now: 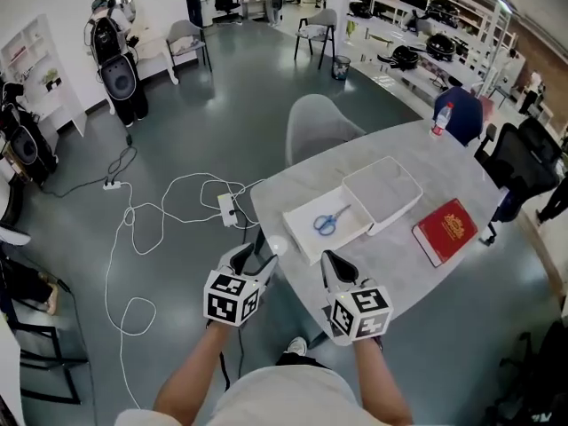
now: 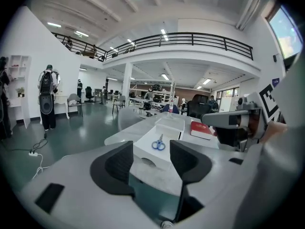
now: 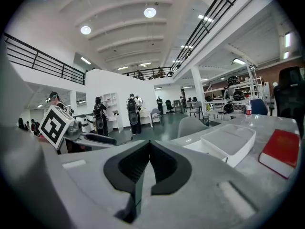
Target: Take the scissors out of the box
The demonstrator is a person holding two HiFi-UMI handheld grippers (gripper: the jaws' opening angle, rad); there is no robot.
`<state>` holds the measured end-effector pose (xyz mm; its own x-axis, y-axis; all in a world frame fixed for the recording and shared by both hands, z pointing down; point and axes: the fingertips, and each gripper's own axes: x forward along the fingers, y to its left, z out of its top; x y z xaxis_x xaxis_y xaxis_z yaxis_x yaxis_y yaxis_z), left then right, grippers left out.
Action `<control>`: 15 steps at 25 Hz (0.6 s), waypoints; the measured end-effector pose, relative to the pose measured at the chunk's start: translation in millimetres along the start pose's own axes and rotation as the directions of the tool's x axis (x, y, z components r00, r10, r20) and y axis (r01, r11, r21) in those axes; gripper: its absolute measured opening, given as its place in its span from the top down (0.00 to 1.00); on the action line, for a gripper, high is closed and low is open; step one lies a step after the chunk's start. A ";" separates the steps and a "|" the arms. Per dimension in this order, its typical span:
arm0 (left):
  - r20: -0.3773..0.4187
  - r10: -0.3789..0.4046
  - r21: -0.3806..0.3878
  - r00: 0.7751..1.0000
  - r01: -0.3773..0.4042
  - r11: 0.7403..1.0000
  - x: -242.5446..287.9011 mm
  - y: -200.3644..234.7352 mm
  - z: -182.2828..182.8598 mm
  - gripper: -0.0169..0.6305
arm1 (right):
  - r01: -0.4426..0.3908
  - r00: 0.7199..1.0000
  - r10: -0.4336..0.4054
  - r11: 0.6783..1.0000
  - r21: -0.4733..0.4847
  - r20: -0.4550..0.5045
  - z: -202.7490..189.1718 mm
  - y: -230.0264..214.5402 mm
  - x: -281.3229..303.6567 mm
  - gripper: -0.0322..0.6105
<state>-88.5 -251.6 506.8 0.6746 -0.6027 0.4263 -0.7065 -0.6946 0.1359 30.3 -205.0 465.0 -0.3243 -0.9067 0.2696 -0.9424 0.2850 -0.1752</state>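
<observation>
Blue-handled scissors lie flat in a shallow white box near the front edge of the grey table. They show again in the left gripper view, scissors in the box, straight ahead between the jaws. My left gripper hovers just short of the table's edge, open and empty. To its right, my right gripper is over the table's front edge, shut with nothing in it. The open left gripper and the shut right gripper both stand apart from the box.
A second, empty white tray adjoins the box at its far right. A red book lies further right, and a water bottle stands at the table's far end. A grey chair is behind the table; white cables trail over the floor at left.
</observation>
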 end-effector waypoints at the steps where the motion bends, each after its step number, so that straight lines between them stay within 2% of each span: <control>1: -0.004 -0.011 0.003 1.000 0.011 1.000 11.0 -2.6 4.5 0.64 | 0.010 1.000 -0.010 1.000 0.007 -0.001 1.1 -10.4 2.4 0.94; 9: -0.065 -0.087 0.075 0.994 0.091 0.993 90.5 -27.4 27.1 0.64 | 0.070 0.997 -0.071 0.997 0.040 0.017 13.6 -77.7 15.5 0.94; 15: -0.183 -0.144 0.145 0.973 0.171 0.974 132.1 -48.0 18.8 0.64 | 0.098 0.995 -0.099 0.993 0.060 0.022 17.5 -100.9 14.4 0.94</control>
<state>38.6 -305.3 539.7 0.7184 -0.4147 0.5585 -0.5419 -0.8370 0.0755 122.2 -252.2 470.1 -0.2270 -0.9373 0.2644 -0.9630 0.1756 -0.2043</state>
